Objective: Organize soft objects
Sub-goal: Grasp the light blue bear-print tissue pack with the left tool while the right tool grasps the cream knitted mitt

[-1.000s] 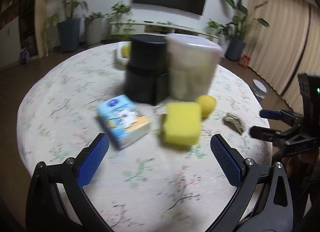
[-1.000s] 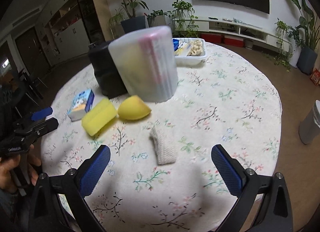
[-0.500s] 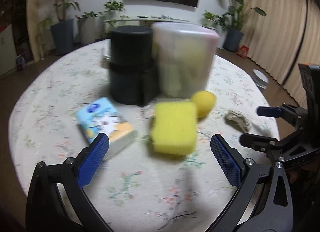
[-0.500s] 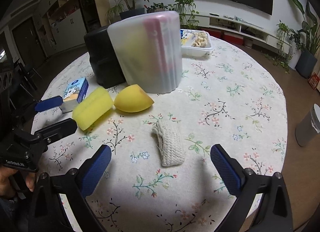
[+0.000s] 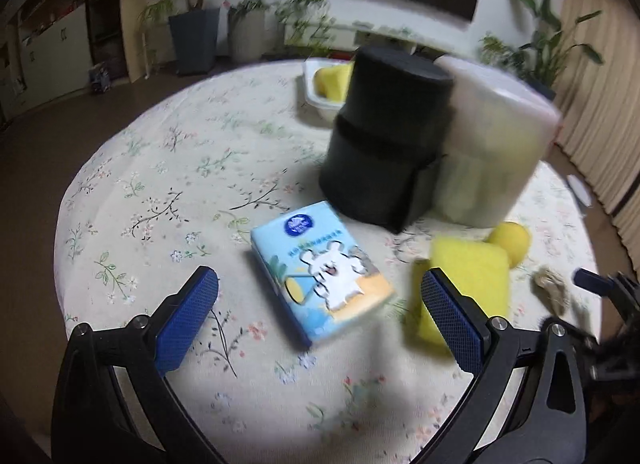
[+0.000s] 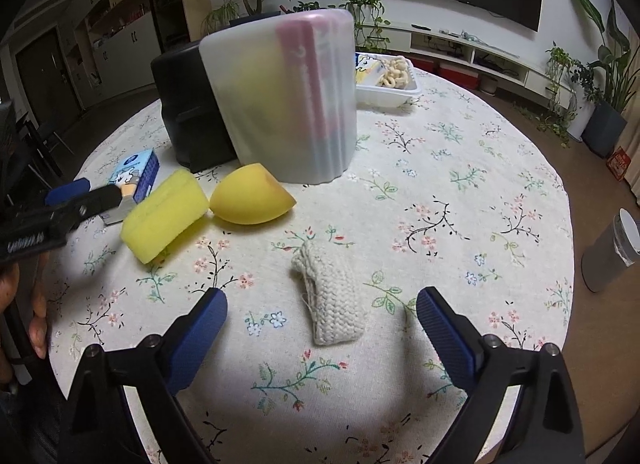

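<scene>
Since a second ago the left gripper (image 5: 320, 304) has swung leftward from the yellow sponge block (image 5: 468, 288) and is now framing the tissue pack (image 5: 320, 272); the right gripper (image 6: 320, 324) has sunk a little over the knitted cloth (image 6: 332, 300).

Taking the frosted white container (image 6: 284, 103) as the mark on the floral tablecloth (image 6: 460, 183): one black container (image 6: 188, 103) is standing against its left side, one white tray (image 6: 388, 87) is sitting behind it, and one yellow egg-shaped sponge (image 6: 250, 199) is lying just in front of it, touching the one yellow sponge block further left. One blue tissue pack is lying in front of the black container. One knitted cloth is lying well in front of the white container, apart from everything.

The pack is showing a white cartoon rabbit and a round blue logo; its lettering is too blurred to read.

Both pairs of blue-padded fingers are standing wide apart and gripping nothing. The right jaws are closing slightly, with the cloth lying on the table between and just ahead of them. A person's hand (image 6: 24, 304) is holding the left gripper's handle.
</scene>
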Motion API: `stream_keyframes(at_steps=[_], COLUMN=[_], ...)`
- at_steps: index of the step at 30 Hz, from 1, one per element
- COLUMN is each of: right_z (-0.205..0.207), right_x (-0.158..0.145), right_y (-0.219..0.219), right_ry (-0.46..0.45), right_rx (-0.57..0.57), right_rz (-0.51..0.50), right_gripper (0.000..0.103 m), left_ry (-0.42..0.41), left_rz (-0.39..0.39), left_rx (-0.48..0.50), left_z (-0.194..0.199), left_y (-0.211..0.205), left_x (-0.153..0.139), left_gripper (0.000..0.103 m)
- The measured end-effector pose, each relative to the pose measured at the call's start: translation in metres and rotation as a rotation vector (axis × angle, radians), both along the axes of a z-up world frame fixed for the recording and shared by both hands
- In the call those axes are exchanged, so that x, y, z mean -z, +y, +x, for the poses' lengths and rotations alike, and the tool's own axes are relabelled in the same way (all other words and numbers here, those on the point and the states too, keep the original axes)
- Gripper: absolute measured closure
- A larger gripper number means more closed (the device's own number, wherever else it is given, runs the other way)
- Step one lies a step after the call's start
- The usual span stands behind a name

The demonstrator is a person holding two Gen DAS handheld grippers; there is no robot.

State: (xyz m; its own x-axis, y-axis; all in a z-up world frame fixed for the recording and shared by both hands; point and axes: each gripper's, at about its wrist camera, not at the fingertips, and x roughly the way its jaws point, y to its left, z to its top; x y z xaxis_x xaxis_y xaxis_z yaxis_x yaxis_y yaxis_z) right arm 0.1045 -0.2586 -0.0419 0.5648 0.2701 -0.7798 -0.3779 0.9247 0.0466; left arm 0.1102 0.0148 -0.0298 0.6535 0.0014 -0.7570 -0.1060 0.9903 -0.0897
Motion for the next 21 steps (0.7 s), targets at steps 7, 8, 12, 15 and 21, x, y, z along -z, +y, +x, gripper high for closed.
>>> stream_keyframes(at_steps=[7, 8, 12, 15, 21], right_z=[0.001, 0.002, 0.005, 0.005, 0.006], right_x=[0.002, 0.003, 0.006, 0.008, 0.01], right_y=[0.005, 0.006, 0.01, 0.013, 0.005], right_ry=[-0.01, -0.008, -0.003, 0.002, 0.011], right_rx=[0.0, 0.001, -0.007, -0.012, 0.016], right_rz=[-0.022, -0.021, -0.025, -0.031, -0.028], right_gripper=[0.005, 0.005, 0.005, 0.005, 0.005], left_ry=[0.094, 0.103, 0.13, 0.138, 0.132], left_rz=[0.006, 0.013, 0.046, 0.072, 0.059], left_rx=[-0.062, -0.066, -0.099, -0.118, -0.124], left_z=[0.018, 0.019, 0.025, 0.03, 0.032], left_y=[0.004, 0.004, 0.004, 0.004, 0.01], left_x=[0.017, 0.019, 0.024, 0.026, 0.026], left_gripper=[0.0, 0.0, 0.0, 0.0, 0.001])
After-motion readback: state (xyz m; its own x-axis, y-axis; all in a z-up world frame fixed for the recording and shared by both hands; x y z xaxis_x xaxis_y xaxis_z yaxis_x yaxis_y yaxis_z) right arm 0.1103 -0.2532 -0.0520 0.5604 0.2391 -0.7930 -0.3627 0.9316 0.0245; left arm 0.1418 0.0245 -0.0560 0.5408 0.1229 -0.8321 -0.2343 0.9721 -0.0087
